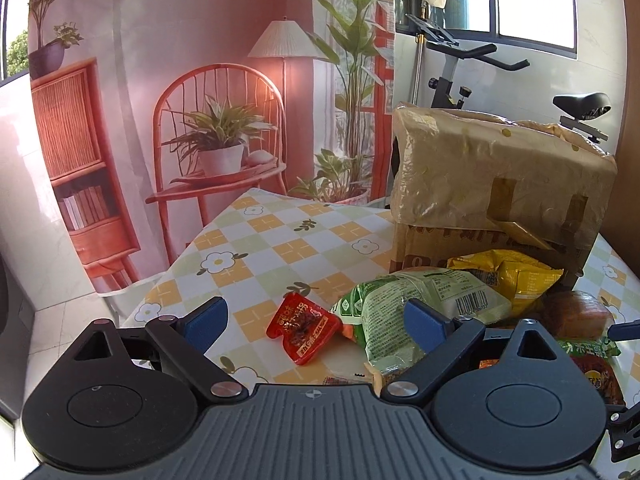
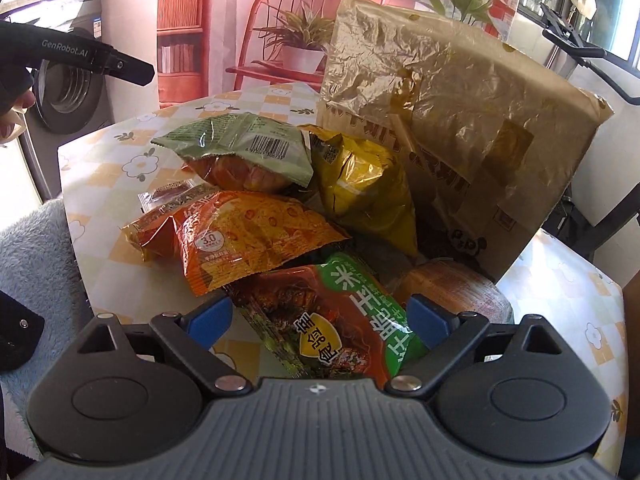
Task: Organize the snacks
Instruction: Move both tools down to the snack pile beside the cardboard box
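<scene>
My left gripper (image 1: 314, 322) stands open low over the checked tablecloth (image 1: 280, 240). A small red sauce packet (image 1: 304, 328) lies between its fingers, touching neither pad. Its right fingertip (image 1: 424, 320) sits in front of a green-wrapped snack (image 1: 408, 300). A yellow bag (image 1: 508, 276) leans on the taped cardboard box (image 1: 500, 176). My right gripper (image 2: 320, 320) is open around a red and green snack packet (image 2: 332, 320), which lies on the pile. Beyond it are an orange packet (image 2: 248, 236), the green-wrapped snack (image 2: 248, 148) and the yellow bag (image 2: 360, 184).
A wrapped round bun (image 2: 452, 288) lies beside the cardboard box (image 2: 440, 120). A small brown packet (image 2: 168, 192) sits left of the pile. A grey fluffy cloth (image 2: 36, 248) and a washing machine (image 2: 68, 92) are off the table's left edge. An exercise bike (image 1: 480, 72) stands behind the box.
</scene>
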